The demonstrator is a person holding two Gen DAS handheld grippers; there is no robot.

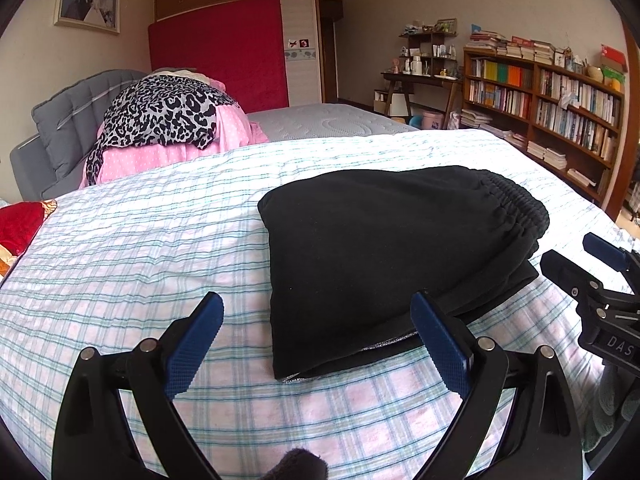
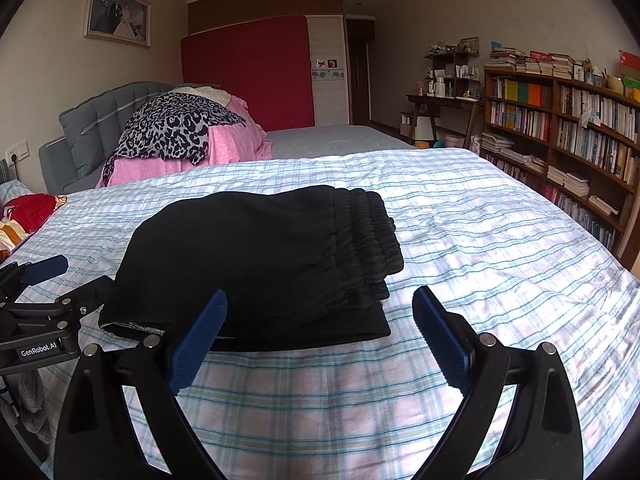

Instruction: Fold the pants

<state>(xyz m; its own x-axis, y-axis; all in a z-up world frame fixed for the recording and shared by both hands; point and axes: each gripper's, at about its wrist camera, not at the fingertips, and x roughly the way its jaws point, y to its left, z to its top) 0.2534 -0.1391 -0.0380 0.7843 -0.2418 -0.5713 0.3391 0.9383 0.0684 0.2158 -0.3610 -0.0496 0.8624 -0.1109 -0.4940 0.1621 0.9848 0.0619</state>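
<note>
Black pants (image 1: 372,248) lie folded into a compact stack on the plaid bedsheet (image 1: 140,248), elastic waistband to the right. My left gripper (image 1: 316,344) is open just in front of the stack's near left corner, holding nothing. My right gripper (image 2: 320,332) is also open and empty, a little short of the pants (image 2: 260,264) at their near right corner. The right gripper (image 1: 584,256) shows at the right edge of the left wrist view, and the left gripper (image 2: 60,280) at the left edge of the right wrist view.
A pile of pink and leopard-print bedding (image 1: 168,124) sits at the far left by the grey headboard (image 1: 72,120). A red cloth (image 1: 20,224) lies at the left bed edge. A bookshelf (image 1: 560,112) and a desk (image 1: 424,80) stand along the right wall.
</note>
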